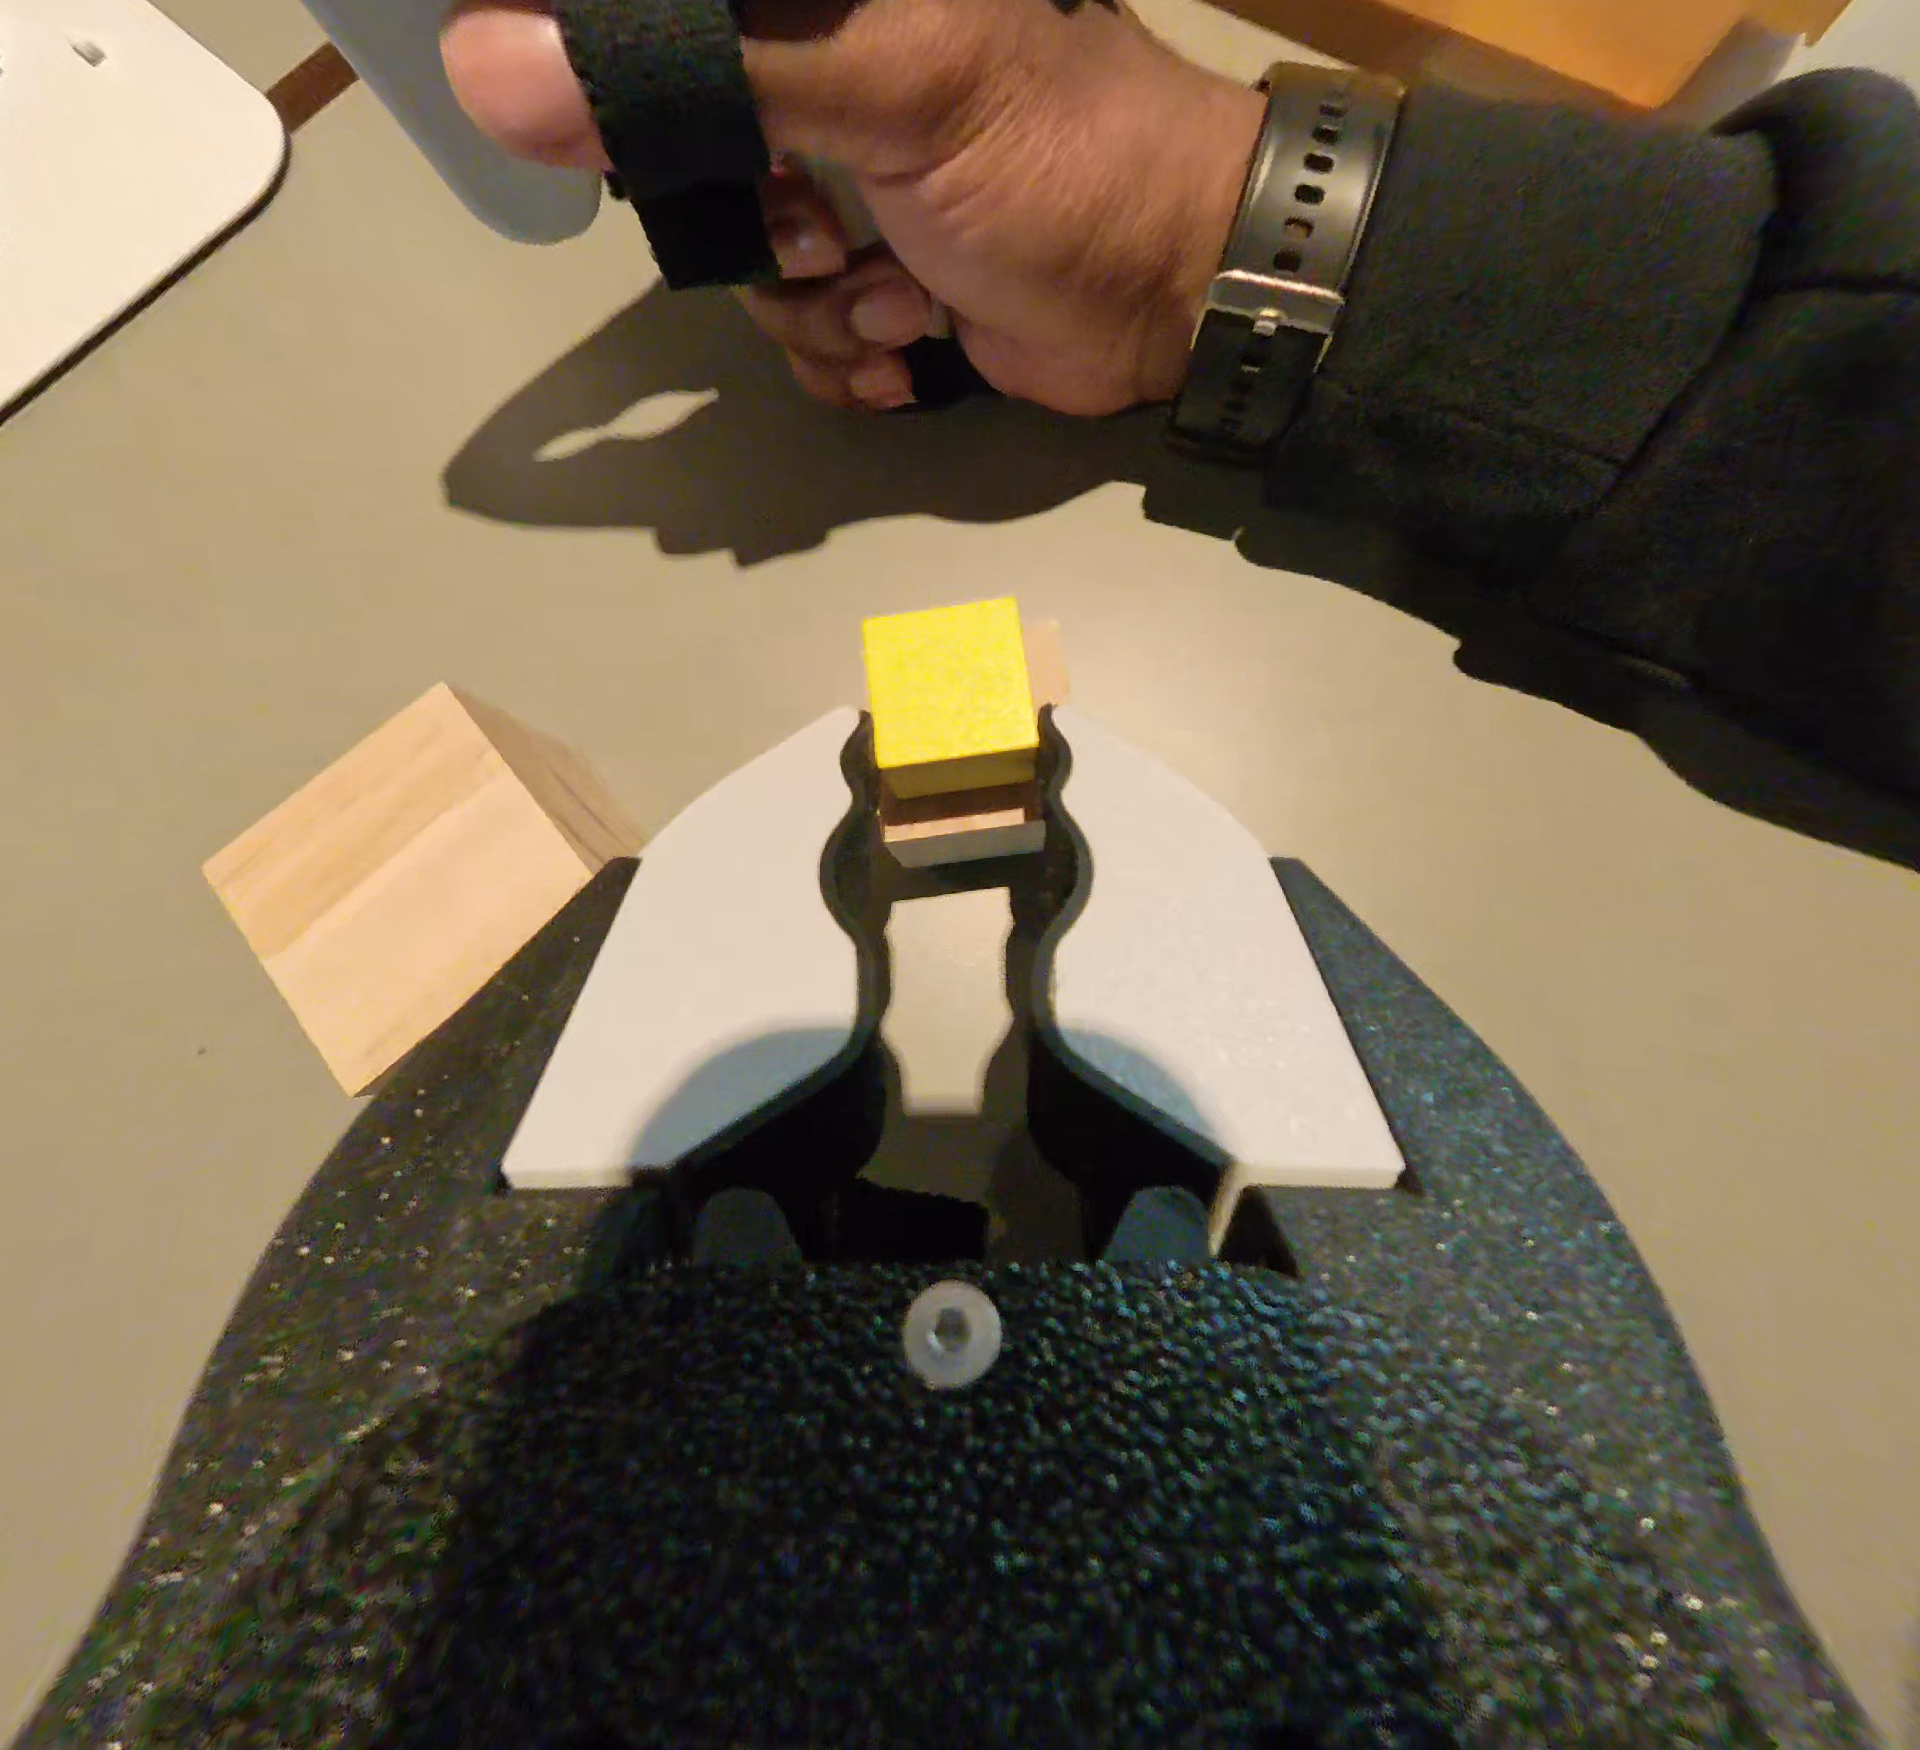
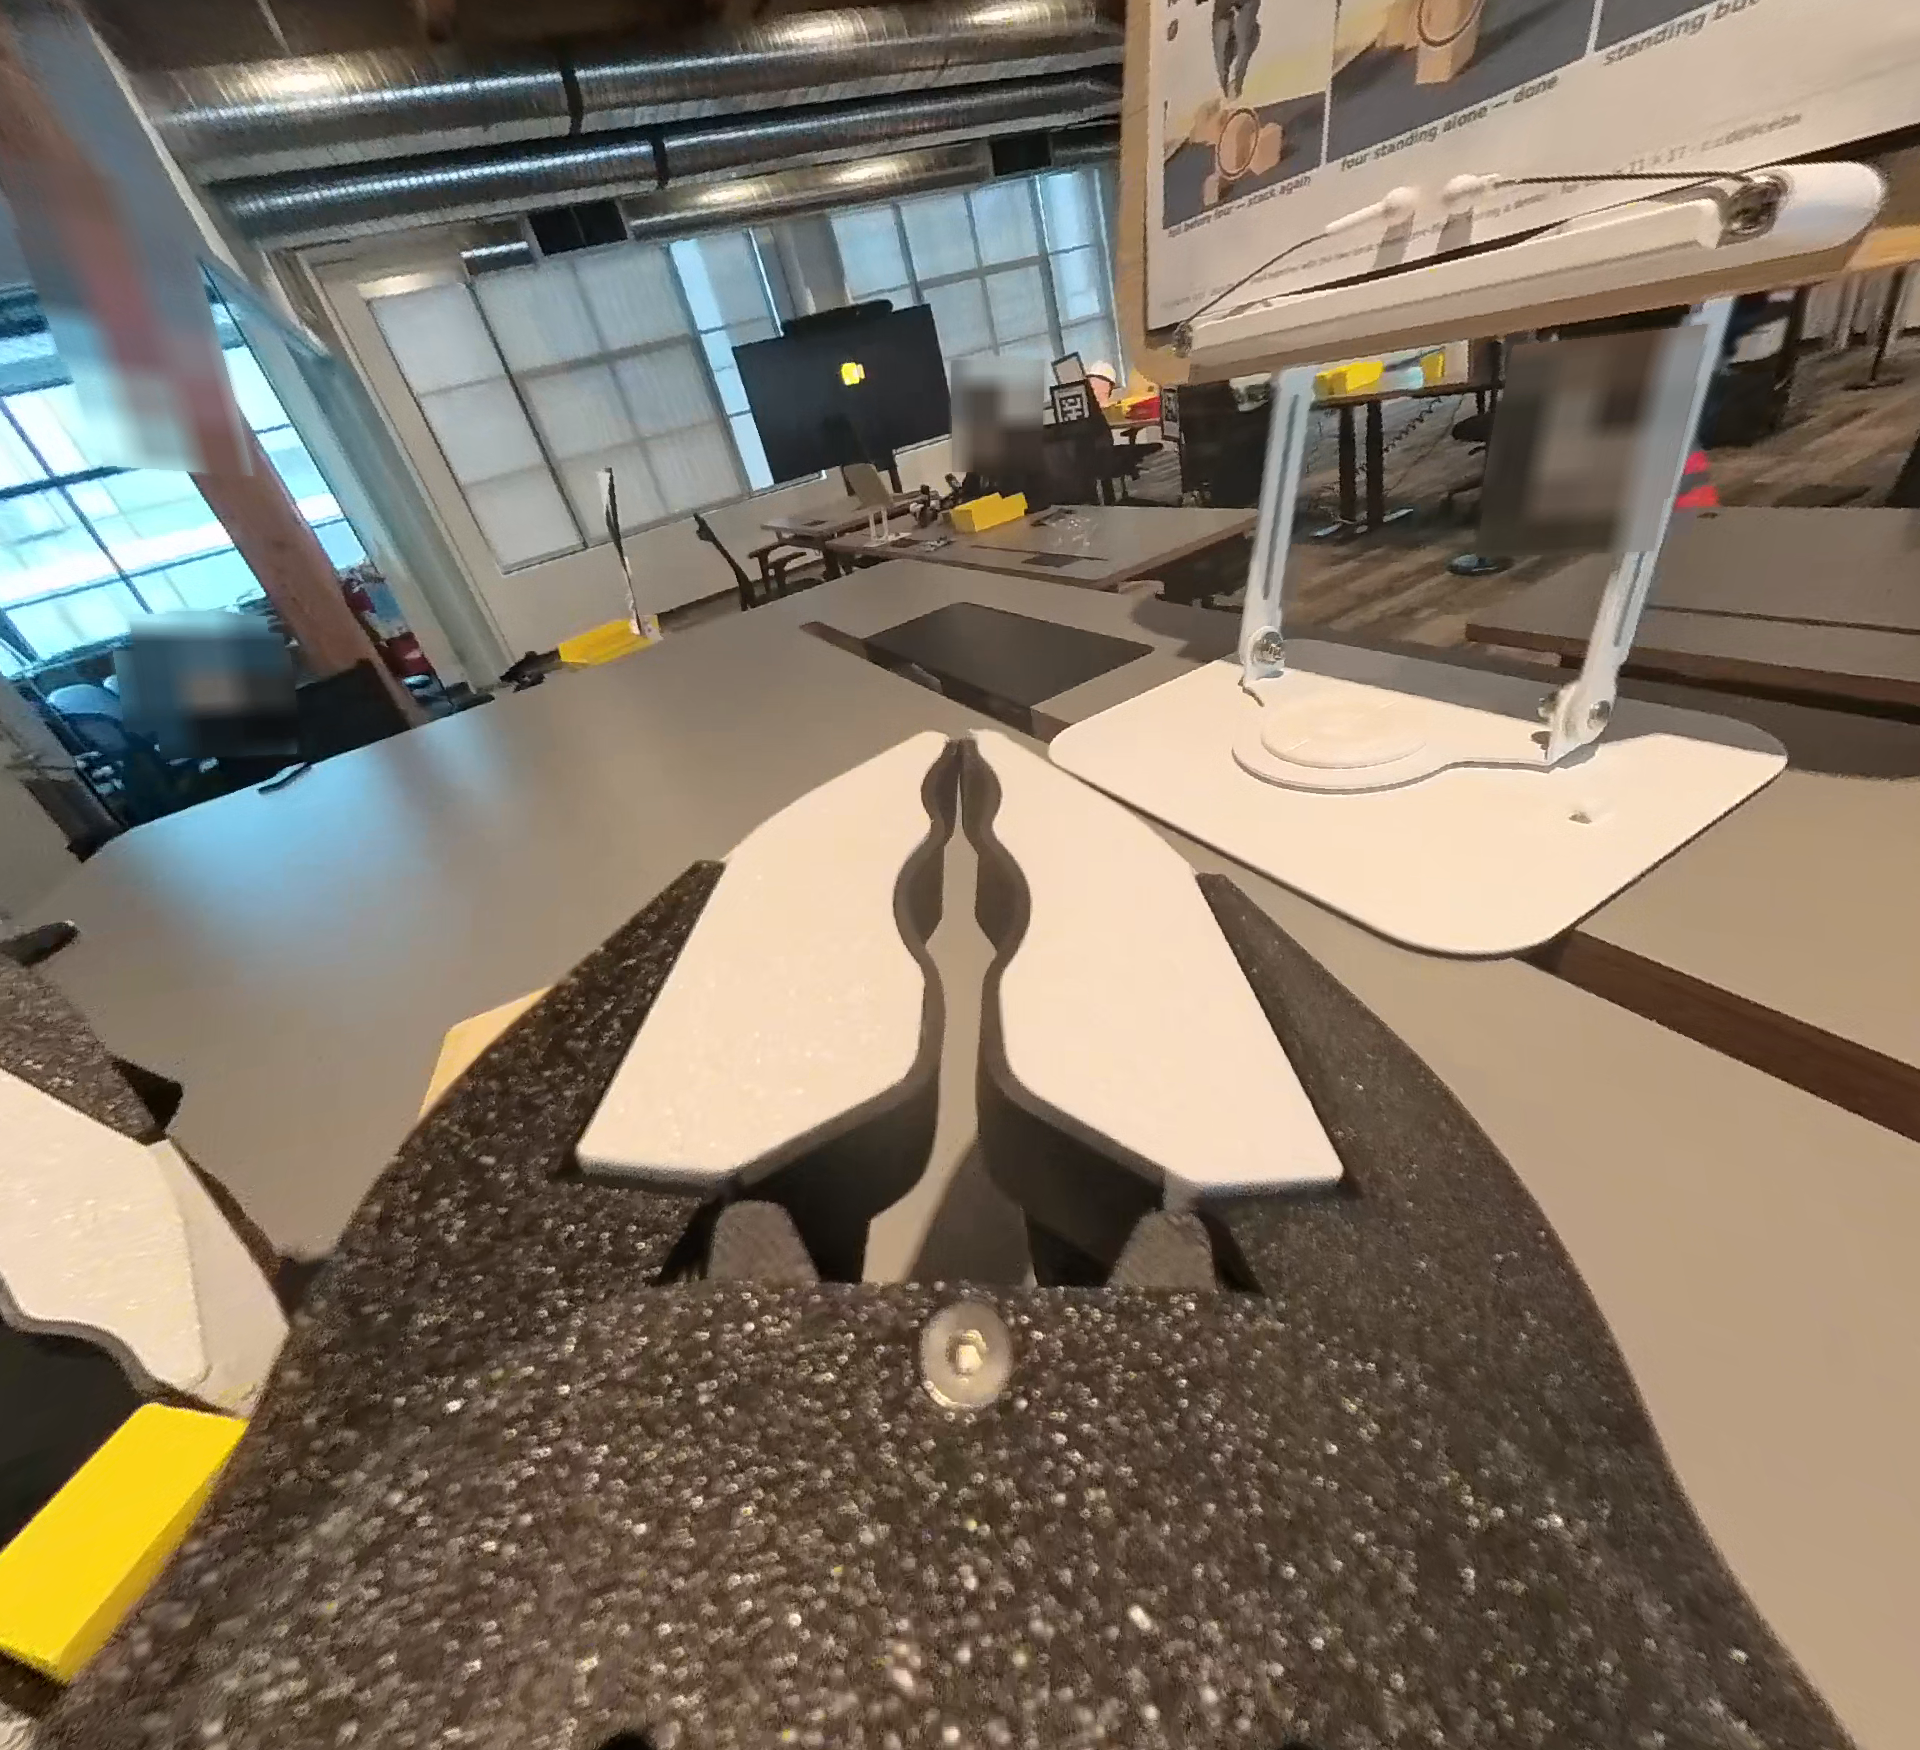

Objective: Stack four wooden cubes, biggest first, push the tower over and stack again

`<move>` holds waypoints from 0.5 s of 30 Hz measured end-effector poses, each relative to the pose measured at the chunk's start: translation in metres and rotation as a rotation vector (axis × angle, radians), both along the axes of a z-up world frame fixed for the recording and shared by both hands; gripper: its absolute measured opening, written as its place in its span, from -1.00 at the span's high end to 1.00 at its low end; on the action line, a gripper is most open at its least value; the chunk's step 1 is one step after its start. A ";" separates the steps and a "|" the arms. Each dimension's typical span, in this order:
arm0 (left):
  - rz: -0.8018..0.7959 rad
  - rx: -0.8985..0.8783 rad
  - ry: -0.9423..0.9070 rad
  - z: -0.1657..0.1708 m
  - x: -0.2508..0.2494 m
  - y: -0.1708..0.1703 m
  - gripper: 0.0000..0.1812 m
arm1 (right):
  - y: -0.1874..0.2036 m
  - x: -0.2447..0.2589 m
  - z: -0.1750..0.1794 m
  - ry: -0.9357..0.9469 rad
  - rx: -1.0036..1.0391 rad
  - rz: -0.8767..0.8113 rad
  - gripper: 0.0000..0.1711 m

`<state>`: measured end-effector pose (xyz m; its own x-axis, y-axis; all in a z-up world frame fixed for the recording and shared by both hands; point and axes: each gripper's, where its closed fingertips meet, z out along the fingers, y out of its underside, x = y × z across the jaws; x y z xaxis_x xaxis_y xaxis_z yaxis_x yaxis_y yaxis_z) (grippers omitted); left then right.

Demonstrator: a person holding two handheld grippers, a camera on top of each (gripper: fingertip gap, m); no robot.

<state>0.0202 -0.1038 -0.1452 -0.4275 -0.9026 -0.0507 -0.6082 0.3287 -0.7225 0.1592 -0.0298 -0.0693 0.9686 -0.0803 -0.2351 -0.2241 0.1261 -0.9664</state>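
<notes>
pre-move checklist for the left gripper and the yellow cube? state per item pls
1. Left gripper shut on the yellow cube: ok.
2. Yellow cube sits square over the small wooden cube beneath it: cannot tell, mostly hidden.
3. Large wooden cube standing apart, left of the fingers: ok.
4. Right gripper shut and empty, aimed away over the table: ok.
5. Full four-cube tower built: not ok, the large cube carries nothing.
6. Hand clear of the cubes: ok.

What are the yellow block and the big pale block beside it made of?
The big pale block looks like bare, unvarnished wood: grain lines and glued strips show on its sides. The yellow block, held between the left gripper's tips, shows a matte, slightly speckled coat of paint; likely wood underneath, but the paint hides it.
</notes>
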 end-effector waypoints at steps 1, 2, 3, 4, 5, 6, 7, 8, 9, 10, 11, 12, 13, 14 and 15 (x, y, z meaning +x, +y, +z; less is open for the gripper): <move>-0.001 0.006 0.003 0.000 0.000 0.000 0.69 | 0.000 0.002 0.001 0.010 0.007 0.000 1.00; -0.001 0.009 0.008 0.000 0.000 0.000 0.69 | 0.000 0.003 0.001 0.017 0.014 0.001 1.00; -0.004 0.010 0.014 0.000 -0.001 0.000 0.69 | 0.000 0.004 0.001 0.022 0.018 0.002 1.00; -0.008 0.011 0.019 0.000 -0.001 0.000 0.69 | 0.000 0.005 0.002 0.025 0.020 0.003 1.00; -0.011 0.011 0.022 0.000 -0.002 0.000 0.69 | 0.001 0.005 0.001 0.027 0.020 0.006 1.00; -0.010 0.011 0.027 0.000 -0.002 0.000 0.69 | 0.001 0.005 0.001 0.027 0.018 0.008 1.00; -0.007 0.009 0.031 0.000 -0.002 0.000 0.69 | 0.002 0.005 0.001 0.025 0.015 0.010 1.00; -0.006 0.009 0.033 0.000 -0.002 0.000 0.69 | 0.003 0.004 0.000 0.022 0.011 0.011 1.00; -0.005 0.010 0.033 0.000 -0.002 0.000 0.69 | 0.004 0.004 0.000 0.019 0.007 0.013 1.00; -0.005 0.012 0.034 0.000 -0.002 0.000 0.69 | 0.004 0.004 0.000 0.017 0.004 0.016 1.00; -0.006 0.015 0.033 0.000 -0.002 0.000 0.69 | 0.005 0.004 0.000 0.018 0.004 0.017 1.00; -0.004 0.014 0.033 0.000 -0.002 0.000 0.69 | 0.005 0.004 0.000 0.020 0.005 0.018 1.00; -0.003 0.011 0.034 0.000 -0.002 0.000 0.69 | 0.005 0.004 0.000 0.023 0.006 0.018 1.00; -0.003 0.011 0.035 0.000 -0.002 0.000 0.69 | 0.005 0.005 0.000 0.025 0.006 0.019 1.00; -0.004 0.011 0.035 0.000 -0.002 0.000 0.69 | 0.005 0.005 0.000 0.026 0.006 0.019 1.00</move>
<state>0.0185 -0.1039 -0.1456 -0.4324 -0.9005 -0.0458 -0.6318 0.3388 -0.6971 0.1641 -0.0244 -0.0695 0.9635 -0.0603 -0.2609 -0.2518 0.1274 -0.9593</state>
